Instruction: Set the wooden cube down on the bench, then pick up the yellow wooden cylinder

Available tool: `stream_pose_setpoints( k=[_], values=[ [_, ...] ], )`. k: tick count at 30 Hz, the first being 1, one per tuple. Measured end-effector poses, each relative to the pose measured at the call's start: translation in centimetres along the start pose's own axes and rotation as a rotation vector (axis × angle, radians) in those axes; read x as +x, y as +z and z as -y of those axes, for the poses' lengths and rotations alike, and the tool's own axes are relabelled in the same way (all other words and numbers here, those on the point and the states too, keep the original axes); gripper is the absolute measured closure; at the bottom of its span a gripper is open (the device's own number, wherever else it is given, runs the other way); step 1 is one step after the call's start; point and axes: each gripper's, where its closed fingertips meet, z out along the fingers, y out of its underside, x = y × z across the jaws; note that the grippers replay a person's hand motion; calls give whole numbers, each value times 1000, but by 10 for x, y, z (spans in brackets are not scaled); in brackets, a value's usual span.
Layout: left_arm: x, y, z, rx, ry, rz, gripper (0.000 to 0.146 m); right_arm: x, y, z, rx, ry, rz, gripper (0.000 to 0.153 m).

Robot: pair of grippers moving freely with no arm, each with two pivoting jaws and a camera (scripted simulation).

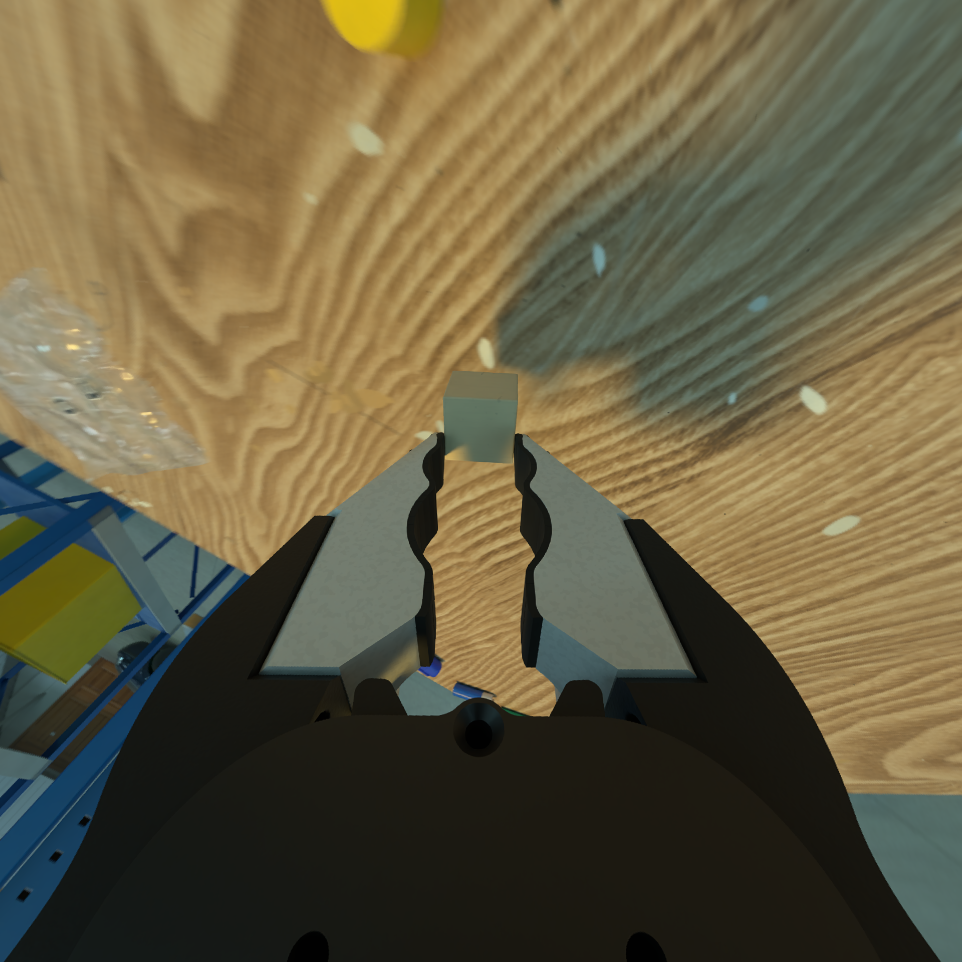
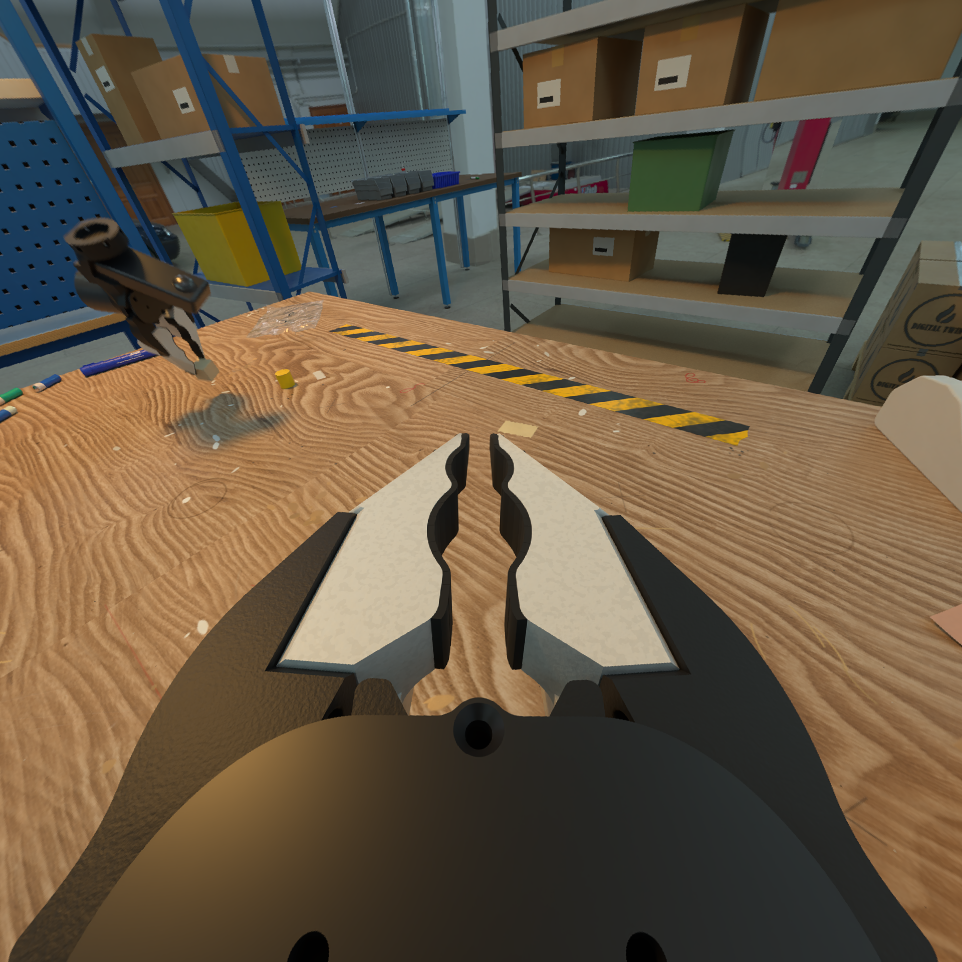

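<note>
My left gripper (image 1: 479,442) is shut on a pale wooden cube (image 1: 480,416), gripped at the fingertips. In the right wrist view this gripper (image 2: 195,364) tilts down at the far left and holds the cube (image 2: 206,368) just above the wooden bench (image 2: 676,520), with its shadow below on the bench. The yellow wooden cylinder (image 1: 385,21) stands on the bench ahead of the cube; it also shows in the right wrist view (image 2: 285,378), to the right of the cube. My right gripper (image 2: 479,438) hovers over the bench middle, empty, its jaws almost together with a narrow gap.
A crumpled clear plastic wrap (image 1: 78,380) lies near the bench's far edge (image 2: 286,316). A yellow-black striped tape (image 2: 546,385) runs across the bench. Markers (image 2: 117,362) lie at the left edge. A white block (image 2: 926,432) sits at the right. Shelves with boxes stand beyond.
</note>
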Motion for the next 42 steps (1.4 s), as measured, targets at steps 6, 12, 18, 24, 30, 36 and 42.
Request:
stream_pose_setpoints(
  k=[6,12,18,24,30,36,42],
  values=[
    [-27,-137,47,323,-23,169,120,0,2,2,-3,-5,0,145],
    [82,-217,154,601,264,9,120,-3,7,0,-26,-14,7,144],
    [168,-135,221,375,529,-33,120,-8,8,1,-22,-21,25,145],
    [186,-95,252,261,607,-27,120,-8,2,0,-13,-10,28,144],
    [191,-88,267,254,617,-49,120,-7,-2,1,12,-2,28,144],
    [194,-87,275,284,605,-80,120,-6,-2,1,8,-4,26,144],
    [197,-83,277,272,613,-77,120,-7,-5,5,22,-10,27,144]
  ],
)
